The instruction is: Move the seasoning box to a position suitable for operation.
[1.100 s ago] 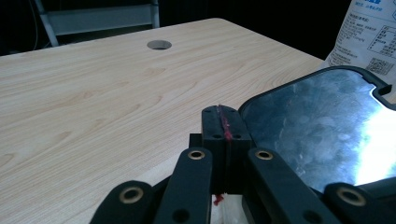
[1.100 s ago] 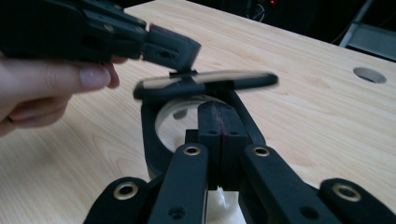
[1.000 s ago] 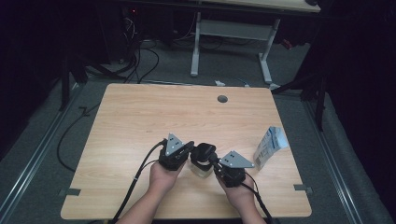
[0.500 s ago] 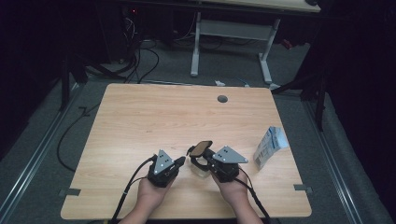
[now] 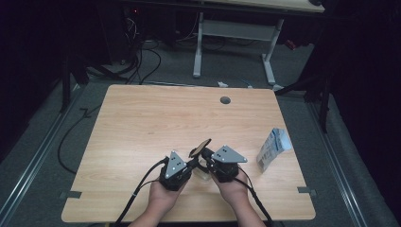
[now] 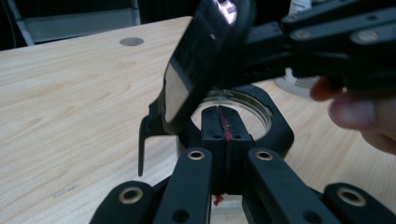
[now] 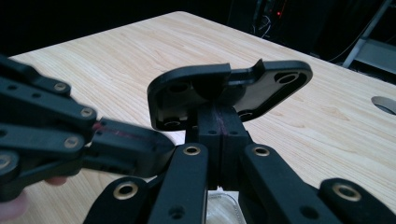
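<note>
Both grippers meet near the front edge of the wooden table, over a small clear glass jar with a black collar around its mouth. In the left gripper view the jar's opening faces the camera and nothing can be made out inside it (the glass looks clear through).

The left gripper has its jaws closed tight together, their tips pressed against the near side of the black collar. The right gripper is likewise closed, and its jaws pinch the edge of the hinged black lid, which stands tilted up and open above the jar.

Off to the right of the hands a blue-and-white carton stands on the table, well apart from the jar.
</note>
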Demonstrator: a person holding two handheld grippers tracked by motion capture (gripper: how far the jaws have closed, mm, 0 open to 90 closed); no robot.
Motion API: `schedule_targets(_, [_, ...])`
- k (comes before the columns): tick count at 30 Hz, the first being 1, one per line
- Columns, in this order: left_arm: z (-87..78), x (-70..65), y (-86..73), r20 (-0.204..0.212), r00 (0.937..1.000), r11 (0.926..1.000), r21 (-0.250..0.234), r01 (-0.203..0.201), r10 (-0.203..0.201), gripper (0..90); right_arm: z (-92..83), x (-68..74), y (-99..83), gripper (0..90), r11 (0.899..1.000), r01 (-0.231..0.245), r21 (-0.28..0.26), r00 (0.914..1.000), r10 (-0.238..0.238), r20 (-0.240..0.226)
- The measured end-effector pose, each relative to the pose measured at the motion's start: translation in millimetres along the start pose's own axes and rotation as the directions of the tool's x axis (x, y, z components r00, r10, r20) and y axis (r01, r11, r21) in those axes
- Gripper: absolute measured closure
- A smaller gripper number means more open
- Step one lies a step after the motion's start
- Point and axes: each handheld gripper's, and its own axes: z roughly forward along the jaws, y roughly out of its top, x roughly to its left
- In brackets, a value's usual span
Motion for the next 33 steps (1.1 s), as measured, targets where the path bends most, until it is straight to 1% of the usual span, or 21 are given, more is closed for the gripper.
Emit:
schedule_targets(1, [2.0,0.9,1.2,-0.001,0.9999,0.9999,-0.004,0.015,-0.015,90.0,-3.1,-0.7,-1.1,89.9,1.000,0.002,-0.003,1.0000,-0.002,0.005])
schedule_targets(2, [2.7,1.2,1.5,-0.001,0.9998,0.9998,-0.003,0.019,-0.019,90.0,-5.6,-1.7,-2.1,89.9,1.000,0.002,-0.003,1.0000,-0.002,0.008])
schedule_targets(4, [3.7,0.4,1.4,-0.004,0.9998,0.9998,-0.006,0.020,-0.020,90.0,-10.9,-4.0,-6.0,89.9,1.000,-0.007,-0.010,0.9999,0.008,0.014])
schedule_targets(7, [4.6,-0.8,1.0,-0.006,0.9999,0.9999,-0.001,0.016,-0.016,90.0,-17.3,-7.8,-14.2,89.9,1.000,-0.007,-0.005,0.9996,0.007,0.029])
schedule_targets(11, [4.7,-2.7,3.1,-0.007,0.9999,0.9999,-0.007,0.014,-0.014,90.0,-24.5,-13.3,-29.1,89.9,0.999,-0.035,-0.001,0.9987,0.035,0.036])
schedule_targets(16, [7.5,-4.0,5.5,-0.008,0.9999,0.9999,-0.003,0.011,-0.011,90.0,-37.6,-19.3,-47.3,89.9,0.999,-0.052,-0.004,0.9970,0.052,0.056])
schedule_targets(19, [8.2,-5.0,7.4,-0.008,0.9999,1.0000,-0.004,0.007,-0.007,90.0,-43.0,-24.2,-61.8,89.9,0.997,-0.082,0.010,0.9943,0.081,0.069])
schedule_targets(20, [8.1,-5.3,8.3,-0.007,0.9999,0.9999,-0.007,0.007,-0.007,90.0,-43.2,-26.0,-64.7,89.9,0.997,-0.077,0.023,0.9945,0.075,0.072])
schedule_targets(21, [7.9,-5.6,9.2,-0.008,0.9999,0.9999,-0.009,0.008,-0.008,90.0,-44.3,-27.5,-66.8,89.9,0.997,-0.074,0.029,0.9944,0.072,0.078])
schedule_targets(23, [6.7,-6.1,12.0,-0.008,0.9999,0.9998,-0.016,0.008,-0.008,90.0,-47.3,-30.3,-70.1,89.9,0.996,-0.090,0.024,0.9931,0.087,0.079])
schedule_targets(28, [5.5,-4.6,15.9,-0.010,0.9999,0.9996,-0.027,0.011,-0.011,90.0,-51.8,-32.4,-77.4,89.9,0.995,-0.089,0.041,0.9929,0.085,0.083])
schedule_targets(32, [5.6,-3.8,16.8,-0.011,0.9998,0.9995,-0.028,0.016,-0.017,90.0,-51.1,-32.1,-78.3,89.8,0.995,-0.092,0.043,0.9930,0.089,0.078])
schedule_targets(33, [6.2,-3.8,16.5,-0.015,0.9998,0.9996,-0.024,0.015,-0.016,90.0,-50.0,-30.1,-75.6,89.9,0.995,-0.089,0.032,0.9940,0.087,0.066])
